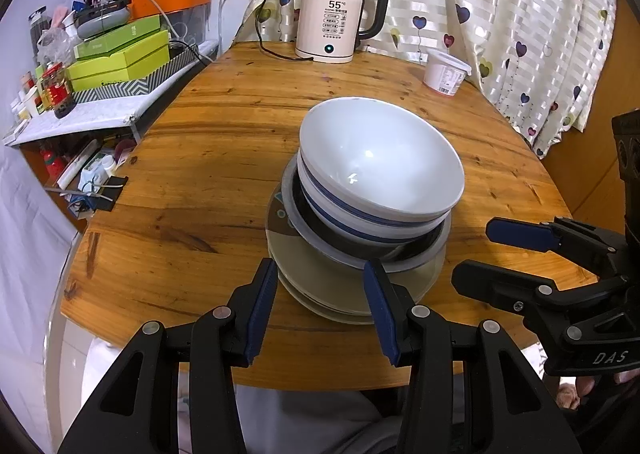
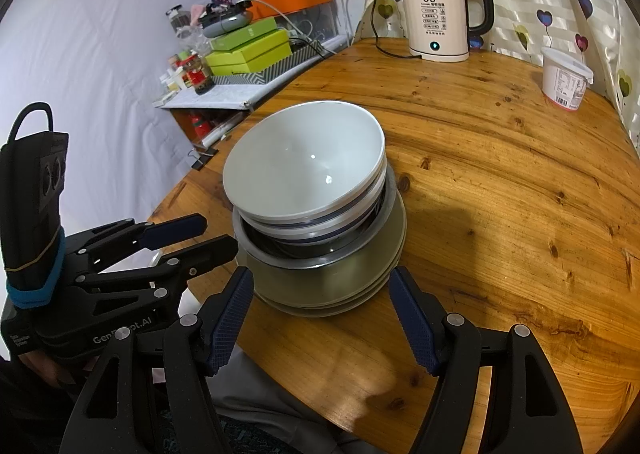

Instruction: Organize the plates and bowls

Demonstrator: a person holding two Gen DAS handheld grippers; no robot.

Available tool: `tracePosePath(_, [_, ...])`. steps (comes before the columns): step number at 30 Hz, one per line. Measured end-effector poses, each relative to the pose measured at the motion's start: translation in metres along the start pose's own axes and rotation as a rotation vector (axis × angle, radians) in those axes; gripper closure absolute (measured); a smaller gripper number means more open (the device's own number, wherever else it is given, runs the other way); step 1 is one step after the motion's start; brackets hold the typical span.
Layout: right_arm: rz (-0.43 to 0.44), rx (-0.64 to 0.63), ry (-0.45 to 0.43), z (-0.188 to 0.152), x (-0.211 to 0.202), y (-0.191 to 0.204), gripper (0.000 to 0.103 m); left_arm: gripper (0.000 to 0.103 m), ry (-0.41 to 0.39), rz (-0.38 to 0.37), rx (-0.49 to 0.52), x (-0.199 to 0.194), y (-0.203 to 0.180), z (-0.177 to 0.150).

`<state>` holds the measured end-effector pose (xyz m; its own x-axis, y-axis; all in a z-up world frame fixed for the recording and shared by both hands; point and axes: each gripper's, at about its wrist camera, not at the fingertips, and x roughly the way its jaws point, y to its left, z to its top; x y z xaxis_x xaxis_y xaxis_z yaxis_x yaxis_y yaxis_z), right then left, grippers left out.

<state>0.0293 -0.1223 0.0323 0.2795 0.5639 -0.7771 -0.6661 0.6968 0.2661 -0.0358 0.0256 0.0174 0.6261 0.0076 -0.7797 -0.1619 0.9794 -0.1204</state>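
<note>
My left gripper (image 1: 320,282) hangs over the near edge of the round wooden table (image 1: 208,174), its blue pads parted about halfway with nothing pressed between them. My right gripper (image 2: 322,288) sits beside it, spread a little wider and just as empty. Each one shows in the other's camera: the right gripper off to the right in the left wrist view, the left gripper at the lower left in the right wrist view, both with clear air between the pads.

Just past the fingertips stands the whole stack. At the bottom lie several flat plates (image 1: 344,294), pale greenish-grey, whose near rim falls between my left pads in the picture. I cannot tell whether the pads touch that rim. On the plates sits a shallow metal basin (image 2: 320,260) with a broad rim. Inside it is a white bowl with a blue band (image 1: 360,220), and nested in that, tilted, is a plain white bowl (image 1: 380,158), empty and glossy. How many plates there are I cannot count, since the basin covers most of them, and a printed pattern on one peeks out only at the left edge.

Farther back, a white lidded tub (image 1: 446,72) stands near the heart-print curtain (image 1: 500,14). An electric kettle (image 1: 340,14) stands at the far edge, its display reading 55. Off the table to the left, green boxes (image 1: 120,58) are piled on a cluttered shelf.
</note>
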Motion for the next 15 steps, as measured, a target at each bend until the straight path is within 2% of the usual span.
tracePosePath(15, [0.0, -0.003, -0.001, 0.0001, -0.0002, 0.0019, 0.032, 0.057, 0.007, 0.004, 0.002, 0.0024, 0.0005, 0.0002])
